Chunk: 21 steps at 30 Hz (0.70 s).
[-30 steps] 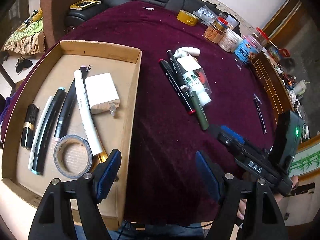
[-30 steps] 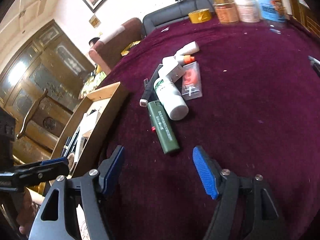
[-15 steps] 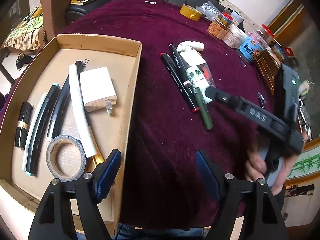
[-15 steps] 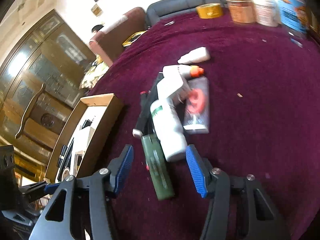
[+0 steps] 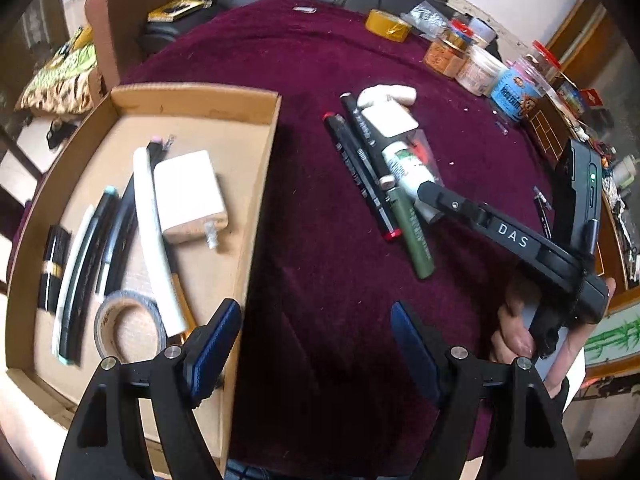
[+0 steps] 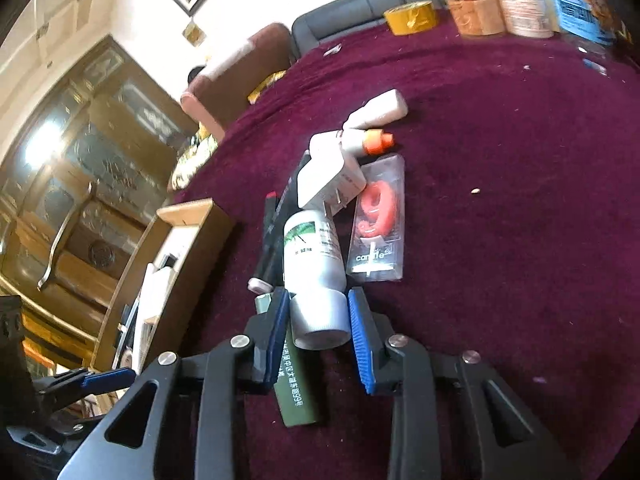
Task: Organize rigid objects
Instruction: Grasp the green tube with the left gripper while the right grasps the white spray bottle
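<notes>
1. Since the earlier frames the right gripper [image 6: 318,322] has come forward over the pile, and its jaws have just been closing around the white bottle [image 6: 316,276].
2. Its blue pads [image 6: 360,344] now sit against both sides of the bottle's cap end, pinching it; the green tube [image 6: 298,384] lies just beneath the left finger, the candle packet [image 6: 378,224] just beyond the right one.
3. The left gripper [image 5: 316,344] hangs wide apart and empty, one finger over the cardboard tray [image 5: 256,216], the other over the maroon cloth [image 5: 332,280].
4. A hand [image 5: 520,328] grasps the right tool's handle, angled down toward the pile.
</notes>
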Available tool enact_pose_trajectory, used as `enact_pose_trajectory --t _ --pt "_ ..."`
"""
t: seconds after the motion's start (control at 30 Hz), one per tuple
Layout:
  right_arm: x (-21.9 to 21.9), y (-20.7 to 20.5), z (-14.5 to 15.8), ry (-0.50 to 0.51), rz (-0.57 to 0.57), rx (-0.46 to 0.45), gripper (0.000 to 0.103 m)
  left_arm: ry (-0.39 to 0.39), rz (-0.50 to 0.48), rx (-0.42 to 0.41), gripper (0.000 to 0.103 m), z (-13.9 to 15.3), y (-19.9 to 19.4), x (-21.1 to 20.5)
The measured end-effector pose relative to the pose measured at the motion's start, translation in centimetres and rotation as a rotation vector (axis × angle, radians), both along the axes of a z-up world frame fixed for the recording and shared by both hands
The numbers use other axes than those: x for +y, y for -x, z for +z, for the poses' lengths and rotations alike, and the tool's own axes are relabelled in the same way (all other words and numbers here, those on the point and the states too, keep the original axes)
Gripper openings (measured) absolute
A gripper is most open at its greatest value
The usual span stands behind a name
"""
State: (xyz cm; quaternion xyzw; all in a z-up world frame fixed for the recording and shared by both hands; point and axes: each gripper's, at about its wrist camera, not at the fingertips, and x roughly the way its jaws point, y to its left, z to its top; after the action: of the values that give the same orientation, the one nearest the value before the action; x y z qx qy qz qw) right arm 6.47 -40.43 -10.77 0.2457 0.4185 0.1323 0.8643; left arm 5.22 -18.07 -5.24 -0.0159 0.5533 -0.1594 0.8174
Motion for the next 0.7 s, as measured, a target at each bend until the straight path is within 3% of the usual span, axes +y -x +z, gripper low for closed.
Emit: enact_pose_trajectory --t 0.2,0.37,0.43,0.53,0.57,0.63,0.7 --pt "-1.9 0.5 0.6 -0.095 -0.038 -0.024 0.029 0.013 -0.077 0.005 0.080 1.1 0.4 -2.2" --pt "-2.2 0.2 0.1 -0.131 -0.043 0.010 0.029 0.043 -0.143 0.033 0.080 -1.0 -1.9 -7.5" --pt "-2.7 0.1 -0.2 -0.162 -0.047 0.020 0.029 0.048 -0.166 0.048 0.073 -2.1 -3.1 -9.4" --pt "-3.3 0.0 -0.7 -0.214 -0.052 0.039 0.029 0.036 -0.151 0.094 0.054 -3.7 -4.4 -10.6" --pt "-3.4 0.0 -0.8 -0.225 -0.054 0.043 0.029 0.029 -0.136 0.101 0.043 -4.3 -4.7 -10.8" --pt "-3.5 -0.1 -0.9 -0.227 -0.055 0.046 0.029 -0.001 -0.105 0.036 0.029 -4.4 -4.8 -11.1" --pt "-3.4 -0.2 -1.0 -0.230 -0.053 0.050 0.029 -0.006 -0.100 0.035 0.022 -4.7 -4.7 -11.0"
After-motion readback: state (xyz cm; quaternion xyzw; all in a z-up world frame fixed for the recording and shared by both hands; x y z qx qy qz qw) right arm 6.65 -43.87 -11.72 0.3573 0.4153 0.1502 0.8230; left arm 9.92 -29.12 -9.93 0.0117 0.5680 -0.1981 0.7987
